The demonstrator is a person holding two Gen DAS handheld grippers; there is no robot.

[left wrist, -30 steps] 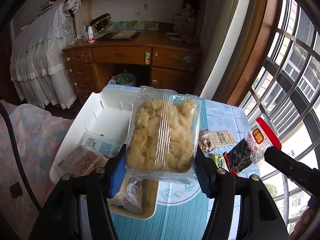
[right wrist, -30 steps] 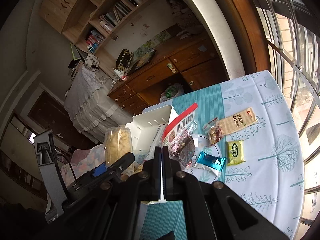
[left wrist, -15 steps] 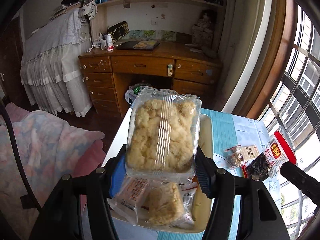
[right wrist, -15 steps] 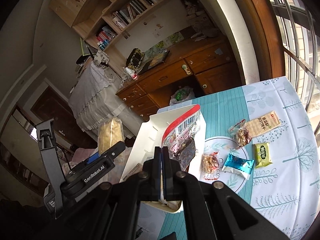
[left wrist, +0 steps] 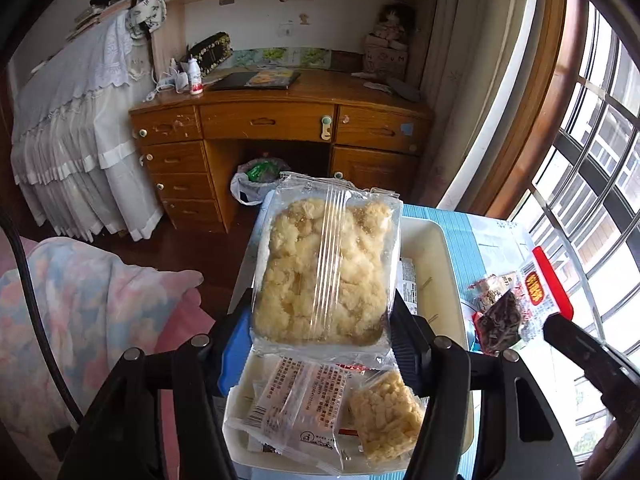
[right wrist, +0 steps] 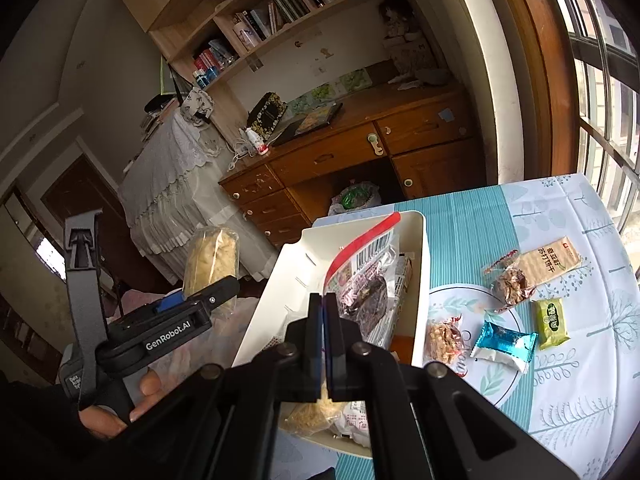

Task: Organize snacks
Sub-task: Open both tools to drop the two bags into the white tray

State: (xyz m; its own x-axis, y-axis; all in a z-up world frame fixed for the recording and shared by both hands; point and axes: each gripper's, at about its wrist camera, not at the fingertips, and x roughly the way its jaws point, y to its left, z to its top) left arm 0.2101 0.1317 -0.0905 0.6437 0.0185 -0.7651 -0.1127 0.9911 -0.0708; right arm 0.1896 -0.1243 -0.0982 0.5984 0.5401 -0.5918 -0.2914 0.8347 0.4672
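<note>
My left gripper (left wrist: 320,320) is shut on a clear pack of yellow puffed-rice cake (left wrist: 326,268) and holds it upright over the left side of the white bin (left wrist: 450,264); the pack also shows in the right wrist view (right wrist: 211,264). My right gripper (right wrist: 324,312) is shut on the edge of a red-topped bag of dark dried fruit (right wrist: 366,280), held over the white bin (right wrist: 420,280). The bag also shows in the left wrist view (left wrist: 516,308). Wrapped snacks (left wrist: 316,404) lie in the bin's near end.
On the teal-and-white tablecloth (right wrist: 580,380) right of the bin lie a blue candy (right wrist: 506,342), a green packet (right wrist: 554,322), a beige cracker pack (right wrist: 550,262) and two clear nut packs (right wrist: 444,338). A wooden desk (left wrist: 280,128) stands behind; a pastel blanket (left wrist: 80,300) lies left.
Both grippers have moved left. The rice-cake pack now hangs over the bin's left edge, and the red-topped bag has come over the bin. More of the bin's near contents show.
</note>
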